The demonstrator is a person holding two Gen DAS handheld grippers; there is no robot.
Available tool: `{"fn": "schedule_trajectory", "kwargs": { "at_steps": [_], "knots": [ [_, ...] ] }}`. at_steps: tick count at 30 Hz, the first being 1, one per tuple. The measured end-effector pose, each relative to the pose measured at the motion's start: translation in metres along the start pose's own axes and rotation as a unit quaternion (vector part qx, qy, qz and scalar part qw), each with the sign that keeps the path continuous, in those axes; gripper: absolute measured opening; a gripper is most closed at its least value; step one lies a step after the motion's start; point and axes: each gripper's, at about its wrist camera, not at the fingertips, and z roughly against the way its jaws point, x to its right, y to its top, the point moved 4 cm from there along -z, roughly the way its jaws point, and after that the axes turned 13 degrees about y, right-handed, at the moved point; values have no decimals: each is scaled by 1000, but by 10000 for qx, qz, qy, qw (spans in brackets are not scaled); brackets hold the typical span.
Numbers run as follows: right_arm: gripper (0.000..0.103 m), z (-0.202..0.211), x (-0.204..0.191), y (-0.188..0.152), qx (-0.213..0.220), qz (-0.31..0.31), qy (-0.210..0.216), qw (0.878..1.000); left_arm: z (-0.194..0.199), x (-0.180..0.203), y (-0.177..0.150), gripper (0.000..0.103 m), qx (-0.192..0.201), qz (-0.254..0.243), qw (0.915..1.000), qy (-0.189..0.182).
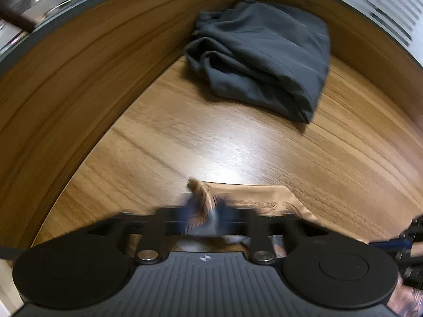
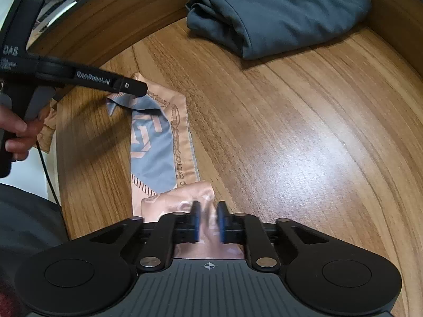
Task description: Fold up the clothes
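Observation:
A peach and grey-blue patterned scarf (image 2: pixel 156 137) lies stretched on the wooden table between my two grippers. My left gripper (image 1: pixel 205 211) is shut on one corner of the scarf (image 1: pixel 203 195); in the right wrist view it reaches in from the left (image 2: pixel 137 88) and pinches the far corner. My right gripper (image 2: pixel 208 219) is closed on the near corner, with peach cloth bunched between its blue pads (image 2: pixel 196 216). A dark grey folded garment (image 1: pixel 264 58) sits at the back of the table; it also shows in the right wrist view (image 2: pixel 277 13).
The wooden table (image 2: pixel 290 145) has a raised wooden rim (image 1: pixel 66 84) curving around the back and left. A hand (image 2: pixel 18 132) holds the left gripper's handle at the table's left edge, with a cable hanging below.

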Motion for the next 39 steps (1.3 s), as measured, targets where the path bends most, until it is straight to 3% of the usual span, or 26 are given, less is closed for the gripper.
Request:
{"fn": "schedule_trajectory", "kwargs": {
  "at_steps": [6,11,14,15,17,22,29,36,39],
  "knots": [
    [4,33,16,-1,337,-346,-247,9985,25,5,8,1,567,-34,9984,-8],
    [6,53,29,-7,474,-644,-461,9957,39,6,12,1,751,265,9968,-10],
    [8,52,26,-14,417,-684,-438,9958,36,2,14,1,643,357,9973,-31],
    [10,52,24,-16,397,-675,-426,9960,35,0,15,1,595,384,9975,-30],
    [25,49,19,-18,353,-651,-402,9964,36,-7,19,1,593,432,9973,-11],
    [33,44,7,-25,245,-592,-344,9974,43,-30,35,1,819,294,9961,146],
    [37,35,0,-27,113,-554,-493,9972,56,-49,41,1,1383,-268,9889,483],
    [41,26,-9,-29,131,-689,-600,9957,62,-37,42,1,2031,-1269,9688,645],
    [42,25,-17,-30,193,-746,-598,9952,51,-28,43,1,2004,-1648,9631,713]
  ]
}}
